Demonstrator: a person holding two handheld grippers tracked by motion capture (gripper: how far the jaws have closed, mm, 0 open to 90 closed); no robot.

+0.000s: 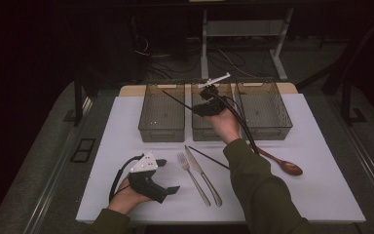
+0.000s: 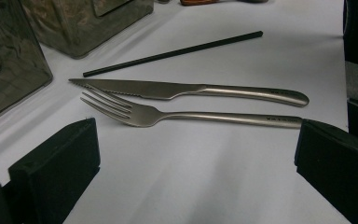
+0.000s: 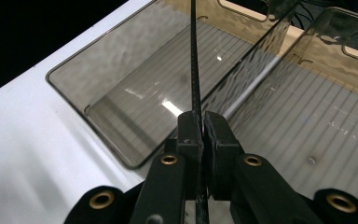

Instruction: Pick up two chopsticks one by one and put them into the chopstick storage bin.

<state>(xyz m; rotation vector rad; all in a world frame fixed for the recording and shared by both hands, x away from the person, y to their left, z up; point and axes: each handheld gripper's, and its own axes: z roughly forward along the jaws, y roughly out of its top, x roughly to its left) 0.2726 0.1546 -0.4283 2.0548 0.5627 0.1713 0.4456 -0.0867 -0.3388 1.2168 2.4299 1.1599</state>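
We see the right gripper with jaws clamped on a thin black chopstick, held above the smoky transparent plastic bins, slanting over the left bin. The left gripper rests near-left on the white tabletop, jaws wide open, empty.

You're at a dim lab/test bench: white-topped table w/ three smoky bins, loose cables on floor, metal desk legs behind.

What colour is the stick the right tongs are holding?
Black; the stick shows best in the right gripper view.
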